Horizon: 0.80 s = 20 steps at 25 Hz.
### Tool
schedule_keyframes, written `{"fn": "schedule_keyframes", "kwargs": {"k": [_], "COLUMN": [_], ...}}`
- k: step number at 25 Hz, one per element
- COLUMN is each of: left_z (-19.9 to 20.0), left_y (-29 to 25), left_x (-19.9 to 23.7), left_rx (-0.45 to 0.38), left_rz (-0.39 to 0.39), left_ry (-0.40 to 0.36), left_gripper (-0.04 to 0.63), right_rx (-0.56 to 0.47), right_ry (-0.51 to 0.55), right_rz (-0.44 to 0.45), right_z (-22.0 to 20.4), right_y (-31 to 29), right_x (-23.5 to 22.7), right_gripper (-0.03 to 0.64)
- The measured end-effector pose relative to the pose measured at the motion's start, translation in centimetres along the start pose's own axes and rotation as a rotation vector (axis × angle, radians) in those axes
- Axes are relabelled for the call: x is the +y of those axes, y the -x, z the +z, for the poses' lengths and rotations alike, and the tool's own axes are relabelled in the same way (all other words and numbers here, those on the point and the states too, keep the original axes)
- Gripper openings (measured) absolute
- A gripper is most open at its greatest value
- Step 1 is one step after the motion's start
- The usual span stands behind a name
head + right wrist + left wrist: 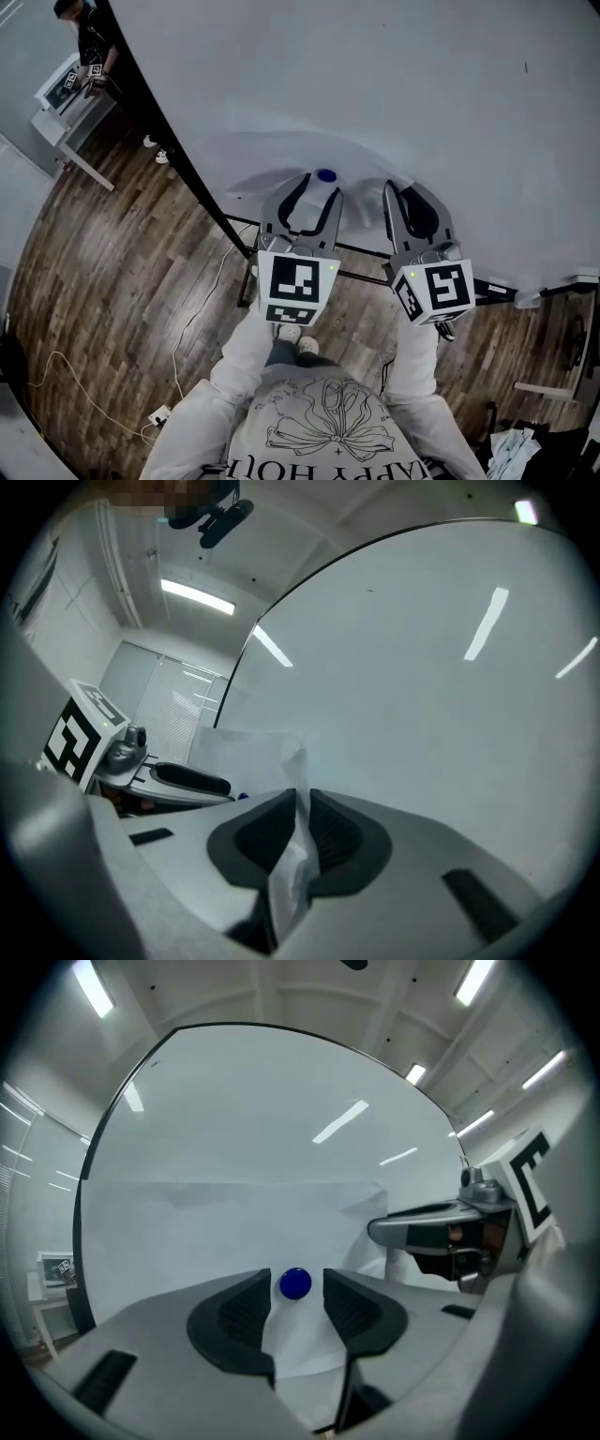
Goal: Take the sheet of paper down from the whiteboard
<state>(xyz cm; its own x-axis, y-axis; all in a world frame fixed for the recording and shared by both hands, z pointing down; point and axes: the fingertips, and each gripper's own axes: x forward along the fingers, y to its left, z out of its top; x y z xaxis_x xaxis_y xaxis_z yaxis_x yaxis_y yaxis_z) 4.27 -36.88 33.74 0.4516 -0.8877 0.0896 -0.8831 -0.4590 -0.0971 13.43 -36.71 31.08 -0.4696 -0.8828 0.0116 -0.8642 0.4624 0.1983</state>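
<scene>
right gripper (302, 799) pinching the right edge of the sheet of paper (244, 757), which is crumpling between its pads | left gripper (298, 1290) standing spread, pads flanking the blue magnet (295, 1283) without touching | magnet sitting dead ahead between the left jaws, pinning the sheet flat on the whiteboard (422, 686) | left gripper likely pulling the magnet next, being nearer

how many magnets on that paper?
1: a blue magnet on the paper, between the left tool's open jaws. Others may be hidden behind it.
</scene>
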Motion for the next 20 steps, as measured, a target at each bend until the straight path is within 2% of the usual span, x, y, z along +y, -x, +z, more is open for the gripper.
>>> {"fn": "schedule_keyframes", "kwargs": {"k": [4, 12, 16, 20], "left_z": [-0.5, -1.0, -1.6, -1.6], "left_y": [-0.7, -1.7, -2.1, -2.2], "left_x": [0.2, 0.1, 0.3, 0.3], "left_rx": [0.018, 0.049, 0.073, 0.071], "left_rz": [0.010, 0.028, 0.056, 0.062], "left_ry": [-0.005, -0.009, -0.022, -0.007], "left_gripper": [0.160, 0.160, 0.125, 0.123], "right_rx": [-0.001, -0.007, -0.005, -0.003], "right_ry": [-0.020, -0.049, -0.053, -0.051], "right_rz": [-0.001, -0.025, -0.034, -0.042], "right_z": [0.0, -0.2, -0.2, -0.3], "right_y": [-0.2, -0.2, -0.3, -0.2], "right_x": [0.1, -0.1, -0.2, -0.2], "right_gripper": [0.009, 0.005, 0.006, 0.006]}}
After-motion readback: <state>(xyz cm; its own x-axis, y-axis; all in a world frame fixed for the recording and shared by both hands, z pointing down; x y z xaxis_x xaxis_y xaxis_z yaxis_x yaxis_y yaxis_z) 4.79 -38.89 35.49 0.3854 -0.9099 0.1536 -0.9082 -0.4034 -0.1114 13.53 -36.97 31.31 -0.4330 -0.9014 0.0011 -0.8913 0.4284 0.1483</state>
